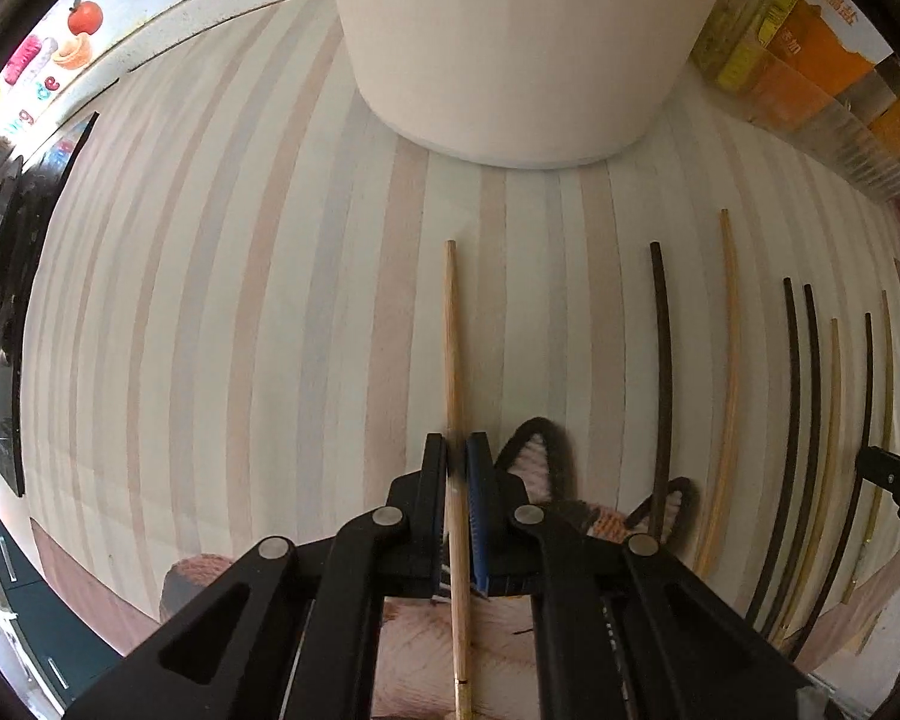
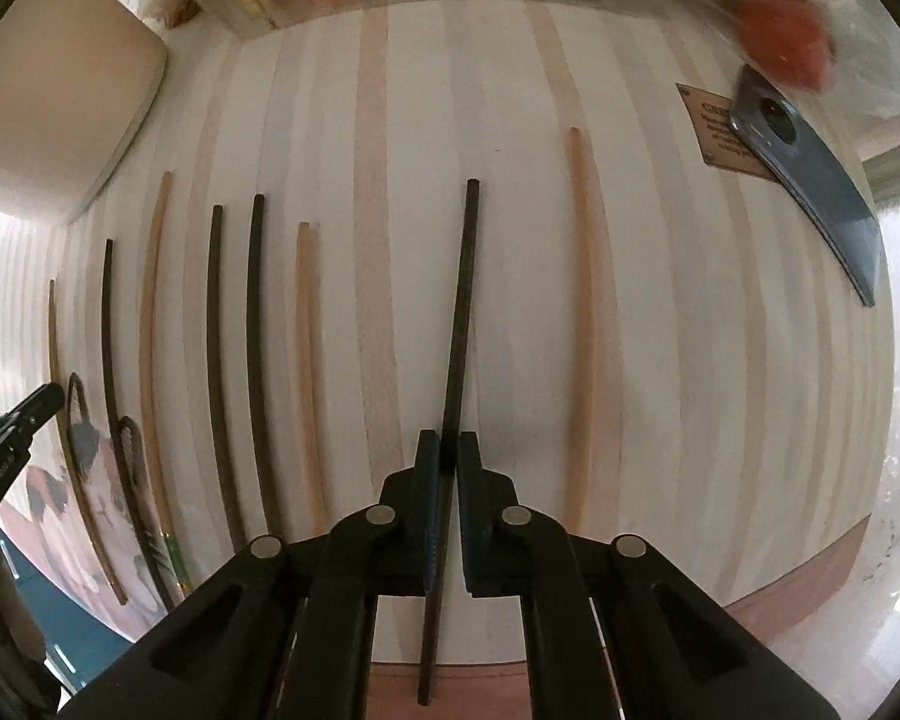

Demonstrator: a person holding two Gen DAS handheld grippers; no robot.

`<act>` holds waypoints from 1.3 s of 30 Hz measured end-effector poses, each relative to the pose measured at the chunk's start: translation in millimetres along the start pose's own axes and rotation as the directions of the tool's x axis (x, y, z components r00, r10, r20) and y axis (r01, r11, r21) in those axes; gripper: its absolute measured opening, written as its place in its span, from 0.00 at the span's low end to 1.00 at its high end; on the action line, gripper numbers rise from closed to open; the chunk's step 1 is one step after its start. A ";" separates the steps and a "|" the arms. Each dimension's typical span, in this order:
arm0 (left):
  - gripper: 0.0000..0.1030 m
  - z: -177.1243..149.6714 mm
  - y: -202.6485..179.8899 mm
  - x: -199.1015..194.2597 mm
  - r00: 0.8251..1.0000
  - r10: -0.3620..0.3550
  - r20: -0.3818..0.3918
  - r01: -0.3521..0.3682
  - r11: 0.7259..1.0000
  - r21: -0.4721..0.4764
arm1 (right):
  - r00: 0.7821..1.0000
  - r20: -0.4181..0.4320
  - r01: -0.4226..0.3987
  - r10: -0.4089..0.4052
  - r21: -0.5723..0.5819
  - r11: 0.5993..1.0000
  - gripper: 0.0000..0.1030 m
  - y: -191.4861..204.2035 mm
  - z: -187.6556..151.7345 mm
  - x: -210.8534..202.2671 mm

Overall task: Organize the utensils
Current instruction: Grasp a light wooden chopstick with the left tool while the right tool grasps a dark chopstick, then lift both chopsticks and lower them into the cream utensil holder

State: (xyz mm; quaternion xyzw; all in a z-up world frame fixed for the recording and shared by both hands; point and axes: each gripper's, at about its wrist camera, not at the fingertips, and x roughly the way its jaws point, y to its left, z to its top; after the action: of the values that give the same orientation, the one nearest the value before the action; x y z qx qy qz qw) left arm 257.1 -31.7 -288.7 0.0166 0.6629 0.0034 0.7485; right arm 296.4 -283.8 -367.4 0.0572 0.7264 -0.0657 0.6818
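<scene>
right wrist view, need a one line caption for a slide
Right tongs shut on a dark chopstick lying on the striped mat.

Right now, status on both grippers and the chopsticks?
Left gripper shut on light wooden chopstick. Right gripper shut on dark chopstick. Other chopsticks lie apart on the striped mat. Nothing blocking.

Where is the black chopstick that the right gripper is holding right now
In the right wrist view, the black chopstick lies mid-frame on the striped mat, clamped by the right gripper, between two light wooden chopsticks.
</scene>
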 end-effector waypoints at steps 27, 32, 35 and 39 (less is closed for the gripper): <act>0.05 3.6 -0.2 2.3 1.000 0.020 -0.006 -0.020 1.000 0.016 | 0.999 -0.020 0.035 -0.038 -0.119 0.992 0.07 18.4 37.4 -6.8; 0.04 4.4 -10.5 4.0 0.999 0.054 -0.005 -0.054 0.997 0.062 | 0.998 -0.016 0.056 -0.058 -0.110 0.992 0.08 34.1 32.2 -4.0; 0.04 4.4 -13.0 4.7 0.999 0.055 -0.004 -0.054 0.996 0.068 | 0.998 0.006 0.055 -0.055 -0.088 0.995 0.06 38.5 26.7 -3.5; 0.04 2.1 -11.6 -0.6 0.998 0.061 0.002 -0.061 0.996 0.062 | 1.000 0.022 0.006 -0.006 -0.041 0.999 0.06 30.8 17.8 -7.1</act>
State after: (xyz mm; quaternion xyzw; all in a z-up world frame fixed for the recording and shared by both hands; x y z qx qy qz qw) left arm 258.9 -43.3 -288.2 0.0600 0.6619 0.0056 0.7472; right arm 319.7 -256.6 -362.0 0.0402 0.7202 -0.0534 0.6905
